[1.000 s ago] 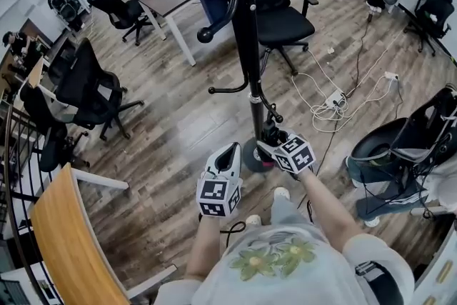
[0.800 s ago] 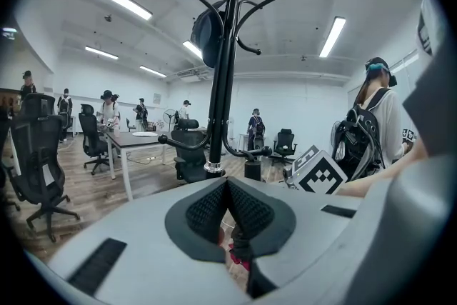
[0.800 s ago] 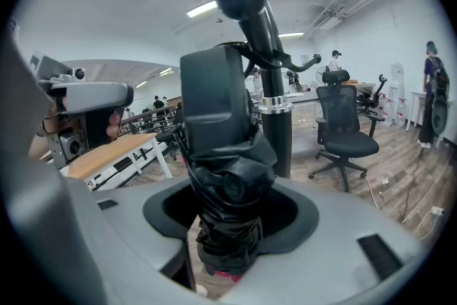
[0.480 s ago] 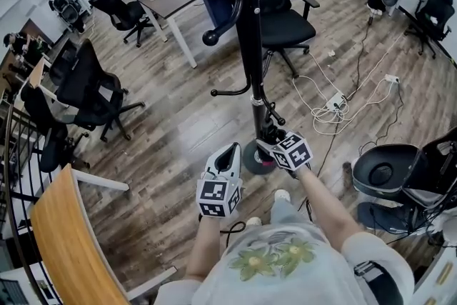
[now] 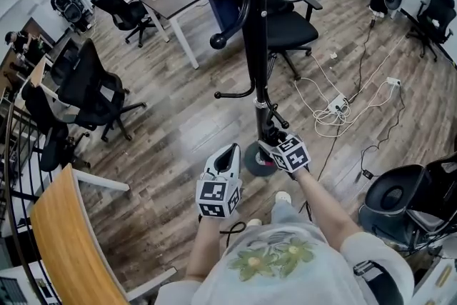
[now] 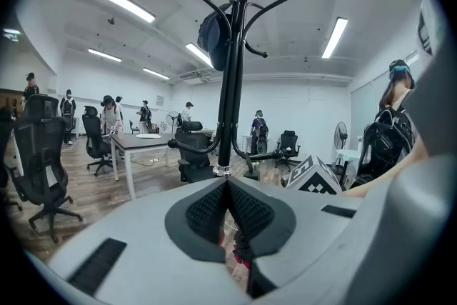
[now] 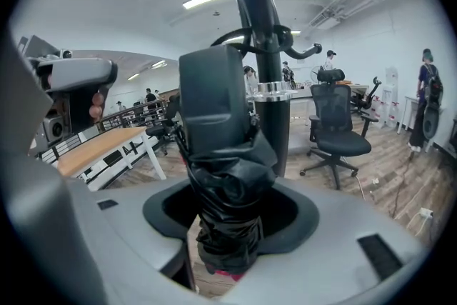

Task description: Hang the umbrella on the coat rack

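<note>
The black coat rack (image 5: pixel 255 46) stands right in front of me, its round base (image 5: pixel 257 158) on the wood floor. My right gripper (image 5: pixel 275 142) is shut on a folded black umbrella (image 5: pixel 270 133), held close against the rack's pole low down. In the right gripper view the umbrella (image 7: pixel 227 189) stands upright between the jaws, its boxy handle (image 7: pixel 211 100) on top, and the pole (image 7: pixel 270 89) is just behind it. My left gripper (image 5: pixel 229 152) hovers left of the base, its pads (image 6: pixel 214 211) meeting, and points at the rack (image 6: pixel 228 82).
A dark blue bag (image 6: pixel 214 32) hangs from an upper hook of the rack. Office chairs (image 5: pixel 285 25) and a white table (image 5: pixel 175 3) stand behind it. White cables and a power strip (image 5: pixel 335 105) lie on the floor to the right. A wooden desk (image 5: pixel 64 239) is at my left.
My right gripper with the umbrella has edged slightly closer to the rack's pole. The left gripper has stayed put. The black chair at the right has slid lower in the view.
</note>
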A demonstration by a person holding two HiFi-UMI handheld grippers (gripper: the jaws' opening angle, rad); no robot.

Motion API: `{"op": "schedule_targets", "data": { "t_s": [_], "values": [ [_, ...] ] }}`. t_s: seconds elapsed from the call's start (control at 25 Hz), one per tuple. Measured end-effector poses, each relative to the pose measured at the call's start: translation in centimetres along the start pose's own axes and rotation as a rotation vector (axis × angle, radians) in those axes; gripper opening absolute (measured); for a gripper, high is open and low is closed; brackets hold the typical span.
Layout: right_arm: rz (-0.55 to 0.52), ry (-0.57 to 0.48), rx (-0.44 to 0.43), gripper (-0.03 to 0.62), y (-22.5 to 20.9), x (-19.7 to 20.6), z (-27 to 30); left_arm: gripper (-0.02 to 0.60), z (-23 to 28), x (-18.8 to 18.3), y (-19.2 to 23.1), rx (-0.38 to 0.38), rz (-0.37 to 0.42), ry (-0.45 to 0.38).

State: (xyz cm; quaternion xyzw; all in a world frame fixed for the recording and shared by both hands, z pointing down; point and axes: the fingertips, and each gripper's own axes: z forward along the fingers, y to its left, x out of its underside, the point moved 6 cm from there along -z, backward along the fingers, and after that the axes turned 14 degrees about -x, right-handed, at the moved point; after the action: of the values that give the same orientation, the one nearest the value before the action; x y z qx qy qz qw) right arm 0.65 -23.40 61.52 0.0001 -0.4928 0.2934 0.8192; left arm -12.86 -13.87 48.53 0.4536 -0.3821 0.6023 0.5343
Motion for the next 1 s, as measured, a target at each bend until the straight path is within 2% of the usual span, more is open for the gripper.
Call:
{"op": "schedule_targets", "data": {
  "t_s": [1.0],
  "values": [
    [0.042,0.014,0.090,0.232,-2.0,3.2,1.9,0.005,1.7,0.2,1.2,0.025,0.008,0.024]
  ]
}}
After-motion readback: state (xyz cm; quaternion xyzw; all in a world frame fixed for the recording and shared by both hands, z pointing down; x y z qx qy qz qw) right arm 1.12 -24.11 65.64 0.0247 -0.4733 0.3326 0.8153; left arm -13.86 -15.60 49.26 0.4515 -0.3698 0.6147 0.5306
